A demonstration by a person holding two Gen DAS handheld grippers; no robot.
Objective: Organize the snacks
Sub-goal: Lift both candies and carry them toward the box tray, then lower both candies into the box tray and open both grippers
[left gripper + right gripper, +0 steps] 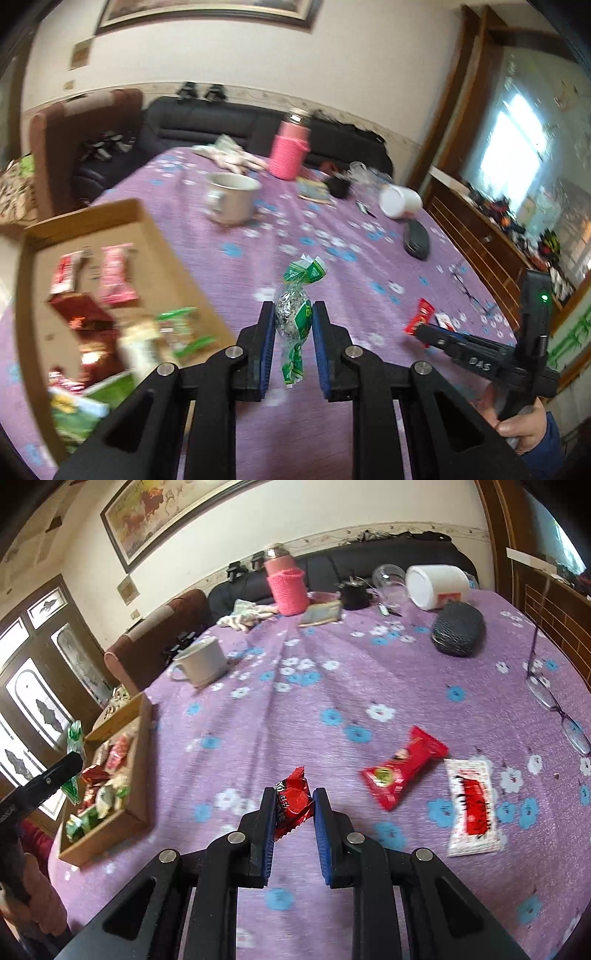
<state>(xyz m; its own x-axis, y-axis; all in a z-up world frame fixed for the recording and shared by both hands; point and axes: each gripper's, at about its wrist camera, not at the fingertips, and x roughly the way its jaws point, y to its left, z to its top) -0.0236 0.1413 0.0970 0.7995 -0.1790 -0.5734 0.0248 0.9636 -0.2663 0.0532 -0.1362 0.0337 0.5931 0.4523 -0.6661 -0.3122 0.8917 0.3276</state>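
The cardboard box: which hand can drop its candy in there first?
Probably the left. The left gripper holds the green candy beside the cardboard box. The right gripper holds its red candy farther away, mid-table.

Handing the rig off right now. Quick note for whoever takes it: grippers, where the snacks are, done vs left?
Left gripper: shut on a green-and-silver candy, lifted off the cloth, beside the cardboard box.
Right gripper: shut on a small red snack packet, over the purple tablecloth.
Done: several snacks already lie in the box.
Left: drop both held pieces into the box, then fetch the red wrapped bar and the white-and-red packet, both loose on the cloth to the right gripper's right.
Steer clear of the glasses near the table's right edge.
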